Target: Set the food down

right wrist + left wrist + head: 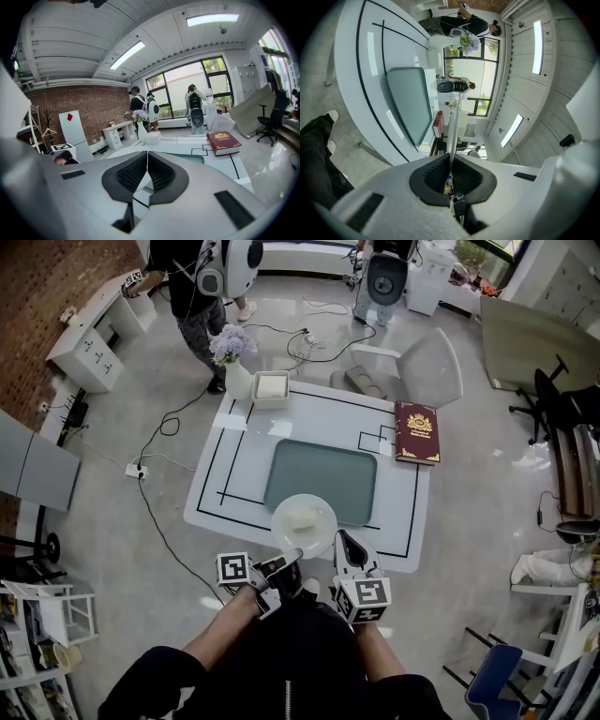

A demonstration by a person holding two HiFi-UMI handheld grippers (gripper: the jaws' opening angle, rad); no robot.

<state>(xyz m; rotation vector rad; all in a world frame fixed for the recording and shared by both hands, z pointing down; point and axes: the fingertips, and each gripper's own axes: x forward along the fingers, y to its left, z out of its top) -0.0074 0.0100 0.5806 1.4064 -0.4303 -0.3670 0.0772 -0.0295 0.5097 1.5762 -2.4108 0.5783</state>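
head view: a round white plate (284, 534) carrying a pale block of food (302, 519) sits over the near edge of the white table with black lines (234, 442), overlapping the front border of the grey-green rectangular mat (323, 470). whether the plate rests on the table or hangs just above it cannot be told. the left gripper (292, 556) is clamped on the plate's near rim. in the left gripper view its jaws are pressed together on the thin plate edge (452, 122). the right gripper (342, 542) is just beside the plate's right edge. in the right gripper view its jaws (147, 154) meet at the tips with nothing between them. a dark red hardcover book (416, 432) lies at the table's far right, well apart from the plate.
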